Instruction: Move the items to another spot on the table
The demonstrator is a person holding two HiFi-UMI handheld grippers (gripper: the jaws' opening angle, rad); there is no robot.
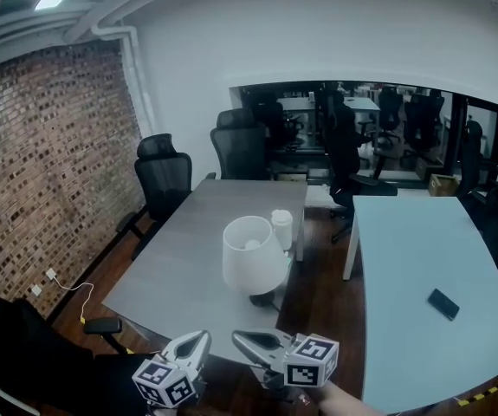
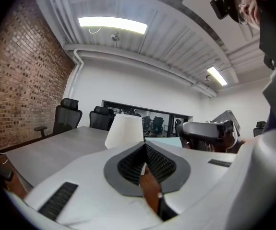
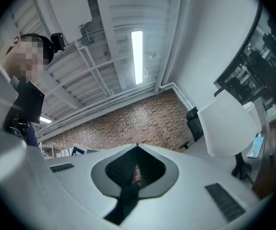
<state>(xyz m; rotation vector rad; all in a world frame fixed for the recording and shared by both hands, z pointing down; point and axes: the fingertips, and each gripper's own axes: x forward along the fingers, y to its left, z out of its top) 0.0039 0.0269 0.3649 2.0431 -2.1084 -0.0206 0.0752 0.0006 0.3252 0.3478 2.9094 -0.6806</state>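
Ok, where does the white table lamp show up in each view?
Head view: white table lamp centre, on the grey table's near right corner.
Left gripper view: lamp just left of centre.
Right gripper view: lamp at the right edge, tilted in frame.
Shared landmark: brick wall, seen in all three.

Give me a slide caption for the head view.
Shut left gripper and right gripper face a grey table with white lamp and cup; phone on blue table.
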